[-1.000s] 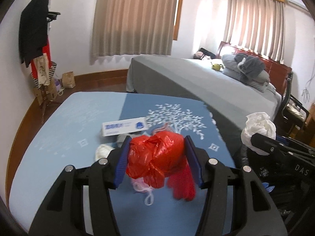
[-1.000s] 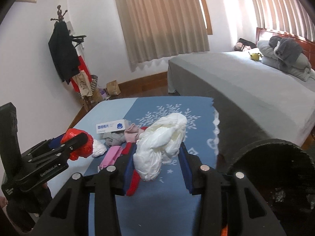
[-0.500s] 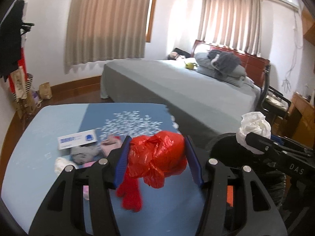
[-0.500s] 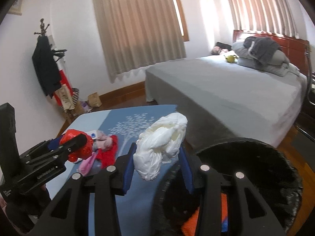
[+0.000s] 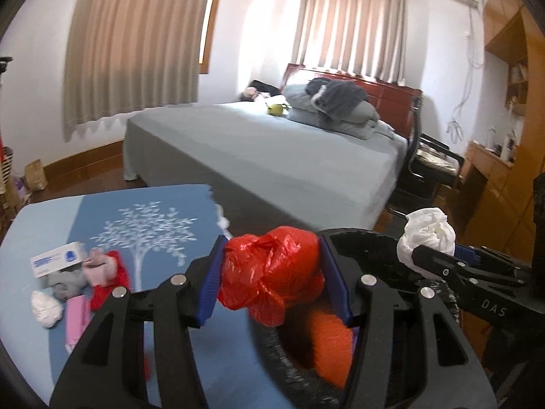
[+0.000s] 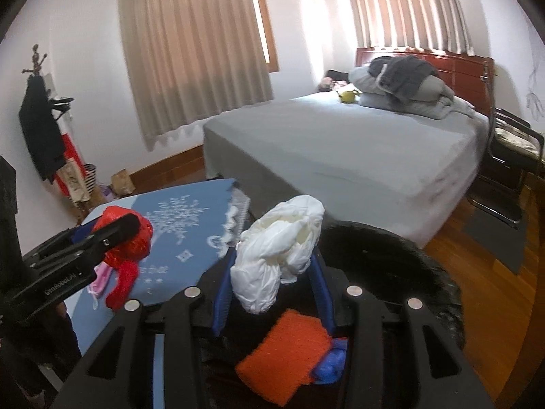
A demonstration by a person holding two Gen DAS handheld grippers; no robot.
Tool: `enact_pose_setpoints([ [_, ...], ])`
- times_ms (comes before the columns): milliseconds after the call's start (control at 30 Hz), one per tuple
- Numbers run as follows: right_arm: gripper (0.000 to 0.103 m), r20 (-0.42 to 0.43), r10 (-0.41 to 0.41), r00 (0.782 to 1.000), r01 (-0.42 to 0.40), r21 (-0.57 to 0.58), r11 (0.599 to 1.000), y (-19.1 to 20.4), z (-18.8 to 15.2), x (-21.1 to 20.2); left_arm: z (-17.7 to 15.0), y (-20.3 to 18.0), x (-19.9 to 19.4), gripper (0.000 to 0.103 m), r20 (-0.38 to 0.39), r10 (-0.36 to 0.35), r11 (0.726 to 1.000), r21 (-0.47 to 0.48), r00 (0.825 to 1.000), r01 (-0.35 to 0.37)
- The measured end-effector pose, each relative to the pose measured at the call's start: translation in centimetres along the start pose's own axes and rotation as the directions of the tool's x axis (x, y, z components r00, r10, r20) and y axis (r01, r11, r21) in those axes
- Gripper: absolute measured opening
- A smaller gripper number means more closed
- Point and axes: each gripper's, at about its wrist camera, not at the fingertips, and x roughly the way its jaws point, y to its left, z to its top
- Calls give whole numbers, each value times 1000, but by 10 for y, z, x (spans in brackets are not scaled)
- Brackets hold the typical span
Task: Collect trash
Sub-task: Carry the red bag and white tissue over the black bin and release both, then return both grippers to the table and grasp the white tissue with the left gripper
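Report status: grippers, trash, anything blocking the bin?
Left gripper shut on red bag. Right gripper shut on white bag. Both over black bin. Nothing blocking.

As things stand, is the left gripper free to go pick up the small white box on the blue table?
Probably not: the left gripper is shut on a red plastic bag, so its jaws are occupied, though the white box lies unobstructed.

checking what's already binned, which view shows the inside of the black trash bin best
The right wrist view: it looks down into the black trash bin, showing an orange piece and something blue. The left wrist view shows only part of the rim and some orange, blurred behind the gripper.
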Motion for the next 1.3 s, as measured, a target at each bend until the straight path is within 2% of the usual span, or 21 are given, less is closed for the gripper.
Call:
enact_pose_setpoints([
  [333,48,-20,-73,997,74,48,996,-35,-13,-3,-9,-41,35,55,-55,-114,992,41,992,117],
  [433,50,-29,-93,995,95,60,994,-45,-16,-3,-11,-50,43,62,-70,-138,989,48,988,141],
  [500,55,-32,-100,995,101,65,993,-49,-18,-4,-13,-53,44,70,-73,-146,988,48,987,149],
  [600,60,-34,-110,993,112,70,991,-54,-18,-4,-14,-53,46,75,-72,-145,988,39,987,148],
  [633,61,-32,-116,993,118,72,990,-55,-18,-4,-13,-53,45,75,-72,-139,989,36,988,142],
  [700,71,-30,-121,992,123,77,989,-58,-17,-3,-13,-49,45,78,-69,-127,991,30,990,129],
  [767,76,-25,-129,991,131,77,988,-58,-16,-3,-11,-44,43,80,-64,-115,993,20,991,117],
  [867,92,-21,-137,990,139,78,987,-56,-16,-4,-8,-34,37,86,-48,-81,997,9,996,82],
  [967,97,-9,-136,991,136,65,988,-50,-14,-5,-5,-24,31,89,-38,-51,999,5,998,51],
  [1300,97,5,-68,998,68,21,997,-9,-6,4,-3,32,-5,93,-10,101,994,-30,995,-101],
])
